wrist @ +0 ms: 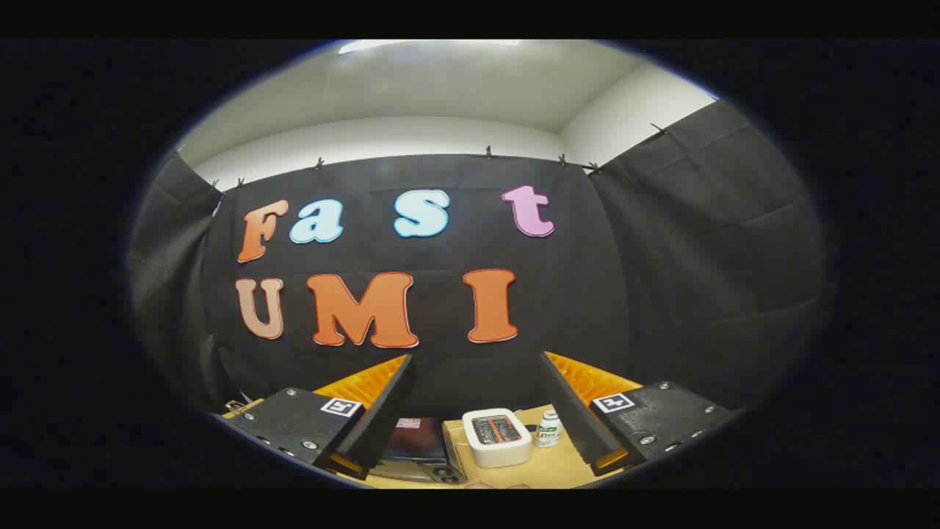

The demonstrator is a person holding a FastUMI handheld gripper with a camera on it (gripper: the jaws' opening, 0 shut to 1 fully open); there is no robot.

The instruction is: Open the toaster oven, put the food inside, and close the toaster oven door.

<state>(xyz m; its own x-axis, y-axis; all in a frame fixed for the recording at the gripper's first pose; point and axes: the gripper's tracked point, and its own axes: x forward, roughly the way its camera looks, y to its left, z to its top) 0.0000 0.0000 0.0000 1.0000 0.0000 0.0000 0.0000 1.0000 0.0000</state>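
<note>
- Your tongs are standing wide apart and gripping nothing, held high and well back from the work, which suggests you are only lining up an approach.
- Between the two fingers, down on the tan surface, a small white appliance with two slots in its top is sitting; it is reading more as a slot toaster than an oven with a door, so I cannot tell whether it is the task's oven.
- Just to its left a dark, flat-topped box is lying partly behind the left finger; this may be the toaster oven, but it is too small to judge, and no door or handle is showing.
- Just right of the white appliance a small white bottle with a green label is standing upright.
- I am not making out any food for certain.
- Beyond everything, the black cloth wall is closing off the booth.
</note>
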